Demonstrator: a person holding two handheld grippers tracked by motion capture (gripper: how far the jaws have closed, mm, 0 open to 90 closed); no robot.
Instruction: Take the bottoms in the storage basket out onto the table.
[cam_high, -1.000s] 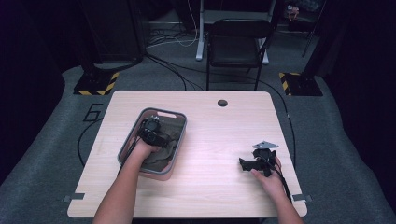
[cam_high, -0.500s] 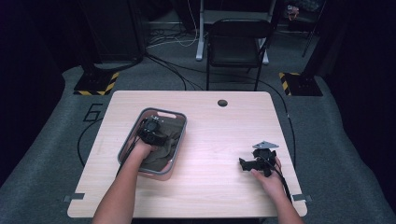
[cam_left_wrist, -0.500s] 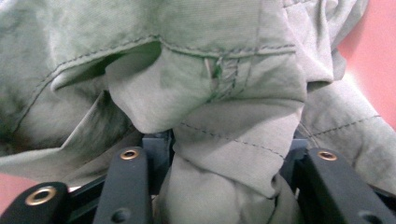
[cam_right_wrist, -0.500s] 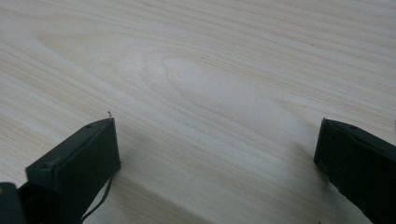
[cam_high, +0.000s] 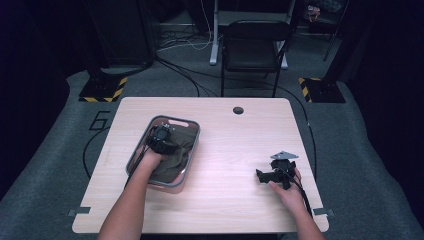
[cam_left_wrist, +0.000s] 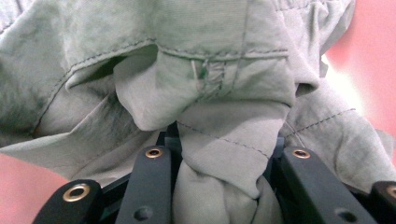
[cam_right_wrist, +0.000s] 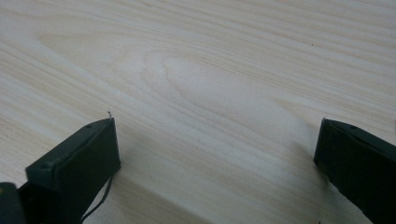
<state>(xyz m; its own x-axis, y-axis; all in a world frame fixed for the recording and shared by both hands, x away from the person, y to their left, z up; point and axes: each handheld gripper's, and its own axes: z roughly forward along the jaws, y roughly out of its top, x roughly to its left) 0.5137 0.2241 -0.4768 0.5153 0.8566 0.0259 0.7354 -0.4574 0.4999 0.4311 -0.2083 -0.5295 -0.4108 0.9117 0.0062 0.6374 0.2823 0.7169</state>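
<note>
High view: light wood table (cam_high: 220, 200) with a grey tub (cam_high: 191, 165) sitting on its left half; the tub holds a crumpled olive-green cloth (cam_high: 175, 157). The left tool (cam_high: 161, 138) is down inside the tub, on top of the cloth, with the left hand (cam_high: 150, 159) behind it and the forearm coming in from the bottom edge. Left gripper view: the two black jaws are drawn in on a bunched fold of the cloth (cam_left_wrist: 219, 154), which fills the gap between them; fabric shows stitched seams and a hem, and rises in folds above the jaws. Pinkish tub wall visible at the left and right margins of that view. The right tool (cam_high: 265, 176) rests on the right half of the table, well apart from the tub, held by the right hand (cam_high: 286, 192); its grey three-cornered plate (cam_high: 283, 155) sits on top, and a cable trails back along the forearm. Right gripper view: jaws spread wide, nothing between them, bare wood grain of the table (cam_right_wrist: 201, 93) beneath. Round hole (cam_high: 238, 110) in the table near its far edge. A black chair (cam_high: 255, 47) stands on the floor beyond the table.
</note>
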